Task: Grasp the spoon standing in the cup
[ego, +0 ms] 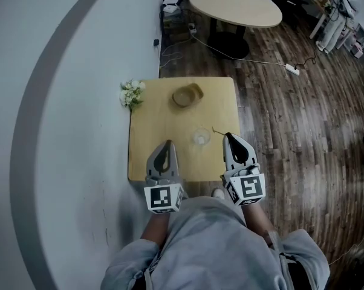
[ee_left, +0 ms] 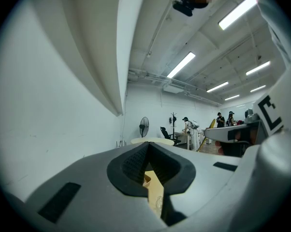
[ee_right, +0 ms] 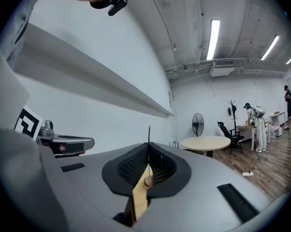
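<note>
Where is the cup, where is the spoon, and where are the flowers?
cup (ego: 199, 139), head view, on its clear glass body.
spoon (ego: 217, 130), head view, on its thin handle.
flowers (ego: 132, 93), head view, on the white blooms.

Left gripper (ego: 168, 142) and right gripper (ego: 229, 136) side by side, about level, noses pointing forward. Left jaws closed tip to tip, nothing between. Right jaws pinched on thin spoon (ee_right: 149, 133) handle. Forearms (ego: 154, 225) bare, tucked close to torso.

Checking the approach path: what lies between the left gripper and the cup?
Only bare table lies between the left gripper and the cup; the head view shows it. The spoon leans out the cup's other side.
</note>
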Demonstrator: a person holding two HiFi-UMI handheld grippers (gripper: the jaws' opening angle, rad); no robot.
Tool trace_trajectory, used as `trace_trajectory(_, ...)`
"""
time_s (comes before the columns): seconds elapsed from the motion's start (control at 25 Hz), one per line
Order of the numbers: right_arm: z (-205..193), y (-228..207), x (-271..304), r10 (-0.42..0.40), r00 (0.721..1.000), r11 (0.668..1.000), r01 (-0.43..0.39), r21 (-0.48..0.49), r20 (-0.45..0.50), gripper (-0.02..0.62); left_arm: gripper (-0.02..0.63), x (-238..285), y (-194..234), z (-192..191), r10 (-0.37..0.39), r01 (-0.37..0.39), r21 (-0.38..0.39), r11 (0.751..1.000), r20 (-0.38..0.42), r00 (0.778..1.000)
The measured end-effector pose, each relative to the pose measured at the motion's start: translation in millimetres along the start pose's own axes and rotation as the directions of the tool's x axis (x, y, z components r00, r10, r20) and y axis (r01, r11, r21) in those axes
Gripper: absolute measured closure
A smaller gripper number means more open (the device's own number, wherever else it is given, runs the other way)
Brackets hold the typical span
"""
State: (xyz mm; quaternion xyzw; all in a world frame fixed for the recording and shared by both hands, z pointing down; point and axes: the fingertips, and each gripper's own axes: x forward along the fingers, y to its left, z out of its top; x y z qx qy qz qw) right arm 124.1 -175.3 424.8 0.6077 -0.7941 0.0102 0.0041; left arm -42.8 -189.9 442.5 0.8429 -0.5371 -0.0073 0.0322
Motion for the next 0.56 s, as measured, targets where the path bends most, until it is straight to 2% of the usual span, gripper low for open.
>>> trace_trajectory(0.56, -0.4, 4.6, -0.8, 0.026, 1.000, 1.000, -0.026, -0.002, -0.009, 0.594, 0.604, -5.7, 0.4, -0.5, 0.012, -0.012, 0.002, 1.000, -0.005, 1.000)
